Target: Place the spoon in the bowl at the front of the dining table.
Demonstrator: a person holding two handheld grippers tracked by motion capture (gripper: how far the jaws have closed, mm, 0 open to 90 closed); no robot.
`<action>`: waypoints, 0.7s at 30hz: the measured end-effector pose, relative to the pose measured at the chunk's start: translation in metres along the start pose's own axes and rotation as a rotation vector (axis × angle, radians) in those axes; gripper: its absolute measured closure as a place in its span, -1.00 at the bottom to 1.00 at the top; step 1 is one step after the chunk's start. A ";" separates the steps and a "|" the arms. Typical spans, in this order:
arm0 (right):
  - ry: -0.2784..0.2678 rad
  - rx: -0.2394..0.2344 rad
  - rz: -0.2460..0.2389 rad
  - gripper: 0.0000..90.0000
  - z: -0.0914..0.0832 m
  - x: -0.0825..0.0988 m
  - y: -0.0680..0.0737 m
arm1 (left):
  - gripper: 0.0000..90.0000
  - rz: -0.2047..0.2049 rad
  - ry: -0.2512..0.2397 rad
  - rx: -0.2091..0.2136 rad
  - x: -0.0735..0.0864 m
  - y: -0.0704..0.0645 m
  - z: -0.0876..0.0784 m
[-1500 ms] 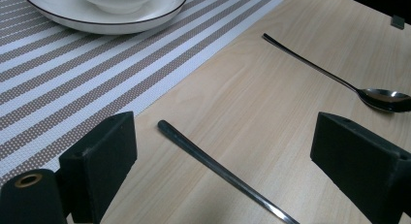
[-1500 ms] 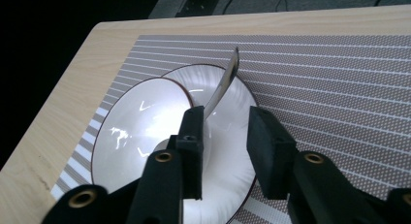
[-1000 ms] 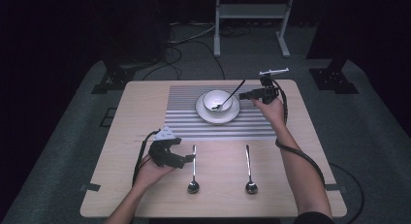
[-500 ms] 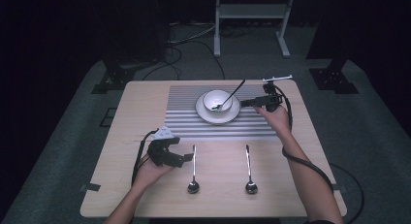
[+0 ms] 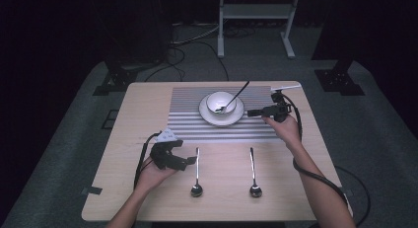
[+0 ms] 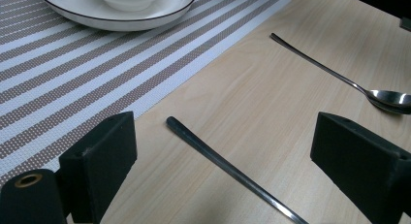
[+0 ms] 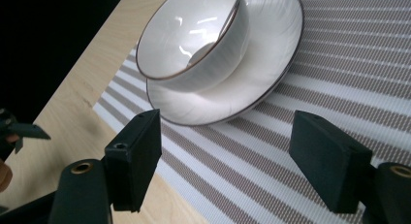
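Both grippers gape empty: the right gripper (image 5: 252, 112), jaws just widened, beside the saucer (image 5: 207, 115); the left gripper (image 6: 223, 151) straddles a spoon handle (image 6: 228, 168) untouched.

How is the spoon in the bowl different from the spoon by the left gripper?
The spoon in the bowl leans tilted, its handle poking up over the rim; the spoon by the left gripper lies flat. The bowl spoon rests inside the bowl on the striped mat; the other lies on the bare wooden table, its handle between the left gripper's open jaws, untouched. Both are slim, shiny metal spoons.
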State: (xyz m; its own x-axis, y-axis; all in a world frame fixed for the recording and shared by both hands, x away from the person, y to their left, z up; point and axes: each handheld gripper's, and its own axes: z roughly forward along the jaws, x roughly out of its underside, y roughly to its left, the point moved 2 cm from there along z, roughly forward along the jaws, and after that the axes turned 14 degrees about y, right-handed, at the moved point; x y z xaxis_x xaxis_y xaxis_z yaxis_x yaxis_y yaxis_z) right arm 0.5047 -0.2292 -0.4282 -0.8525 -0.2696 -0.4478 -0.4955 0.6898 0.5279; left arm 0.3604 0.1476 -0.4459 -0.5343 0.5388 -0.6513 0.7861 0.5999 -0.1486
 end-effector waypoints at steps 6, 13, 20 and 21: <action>0.001 -0.009 -0.006 -0.44 0.001 0.012 0.001 | -0.81 0.002 0.001 -0.002 0.000 0.000 -0.001; -0.010 -0.030 0.004 -0.49 -0.001 0.027 0.000 | -0.81 0.003 0.004 -0.003 0.000 0.000 0.000; -0.007 -0.034 0.002 -0.57 -0.003 0.038 0.002 | -0.81 0.003 0.004 -0.005 0.001 0.001 -0.001; -0.007 -0.036 0.001 -0.57 -0.004 0.040 0.003 | -0.81 0.003 0.004 -0.005 0.001 0.001 -0.001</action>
State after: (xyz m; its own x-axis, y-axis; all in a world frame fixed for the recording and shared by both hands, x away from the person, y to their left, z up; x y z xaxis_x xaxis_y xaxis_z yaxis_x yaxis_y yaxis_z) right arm 0.4685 -0.2405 -0.4423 -0.8519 -0.2640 -0.4522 -0.5002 0.6655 0.5539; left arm 0.3603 0.1487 -0.4459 -0.5332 0.5431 -0.6487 0.7863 0.6010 -0.1431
